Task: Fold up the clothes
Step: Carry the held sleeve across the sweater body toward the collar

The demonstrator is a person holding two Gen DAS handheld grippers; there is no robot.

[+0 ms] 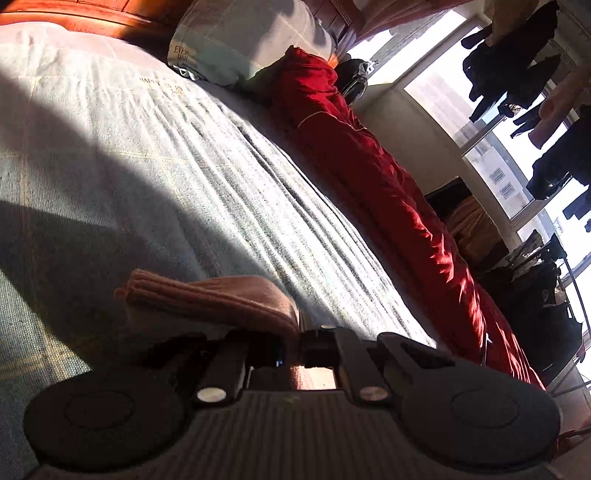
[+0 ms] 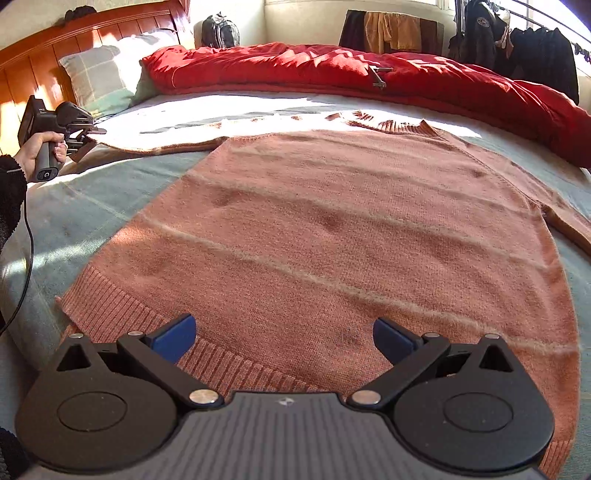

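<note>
The salmon-pink sweater (image 2: 332, 236) lay flat on the bed (image 2: 96, 206), front down or up I could not tell, its ribbed hem nearest the right gripper (image 2: 284, 338) and its collar at the far side beside the red duvet (image 2: 332, 74). The right gripper's blue-padded fingers (image 2: 175, 338) stood spread wide, hovering over the hem and holding nothing; whether they touched the knit could not be told. At the far left, the left gripper (image 2: 86, 142) was held in a hand (image 2: 42, 151) at the tip of the sweater's left sleeve (image 2: 159, 146), which stretched out across the sunlit sheet. In the left wrist view its fingers (image 1: 236, 354) were drawn together, pinching the ribbed cuff (image 1: 207, 299), which stuck out past them above the bed. A checked pillow (image 2: 99, 77) lay at the headboard (image 2: 92, 33).
</note>
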